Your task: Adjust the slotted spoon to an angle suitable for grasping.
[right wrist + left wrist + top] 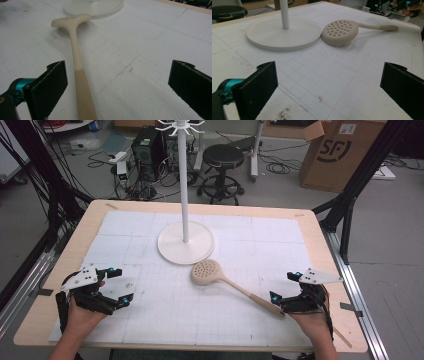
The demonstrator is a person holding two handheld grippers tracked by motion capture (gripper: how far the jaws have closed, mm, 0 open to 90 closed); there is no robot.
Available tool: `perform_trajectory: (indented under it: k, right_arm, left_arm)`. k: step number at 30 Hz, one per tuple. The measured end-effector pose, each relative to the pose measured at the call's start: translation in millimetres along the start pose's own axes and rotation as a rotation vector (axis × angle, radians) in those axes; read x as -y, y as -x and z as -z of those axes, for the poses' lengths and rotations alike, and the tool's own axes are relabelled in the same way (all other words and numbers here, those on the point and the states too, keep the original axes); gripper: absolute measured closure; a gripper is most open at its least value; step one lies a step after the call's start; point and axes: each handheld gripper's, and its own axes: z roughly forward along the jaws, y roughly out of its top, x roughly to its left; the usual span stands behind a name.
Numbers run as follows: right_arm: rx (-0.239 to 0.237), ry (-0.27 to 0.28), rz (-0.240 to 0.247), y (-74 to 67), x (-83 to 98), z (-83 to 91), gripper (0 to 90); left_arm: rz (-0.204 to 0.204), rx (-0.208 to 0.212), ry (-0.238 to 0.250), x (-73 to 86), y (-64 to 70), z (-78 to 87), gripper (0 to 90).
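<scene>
Here, from the biggest thing down:

Table (320, 245): wooden top with a white gridded mat (150, 315) over most of it; both grippers sit low over the mat's near edge, one at each side.

Stand (185, 242): a white pole on a round white base, ahead of both grippers, roughly midway between them and well apart from each.

Skimmer spoon (206, 272): beige, lying flat on the mat. Its perforated head rests just beside the stand's base; its handle runs back toward the right gripper.

Left gripper (116, 287): jaws spread wide with nothing but bare mat between them. The spoon's head lies ahead and to its right, well apart.

Right gripper (286, 286): jaws spread wide, gripping nothing. In the right gripper view the darker end of the spoon handle (83, 97) lies between the jaws, close to the left one; whether they touch I cannot tell.
</scene>
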Motion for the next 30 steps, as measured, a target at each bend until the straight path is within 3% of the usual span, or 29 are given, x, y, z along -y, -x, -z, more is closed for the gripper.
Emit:
perform_trajectory:
  k: [9, 17, 22, 30]
  right_arm:
    - [0.003, 0.005, 0.002, -2.1, -2.5, 4.9, 1.1]
    - [-0.005, 0.006, 0.025, -11.6, -11.8, -0.9, 1.1]
    - [-0.031, -0.053, 0.052, -22.7, -16.7, -19.2, 1.8]
    - [-0.033, -0.135, 0.076, -30.6, -17.4, -39.2, 7.3]
  left_arm:
    - [0.025, 0.025, 0.041, -0.6, 1.0, -0.8, 1.7]
    - [0.015, 0.024, 0.028, -0.3, 1.2, -1.4, 1.8]
    - [0.01, 0.023, 0.017, 0.0, 2.2, -3.3, 1.8]
    - [0.018, 0.022, 0.022, 0.2, 1.7, -5.2, 1.8]
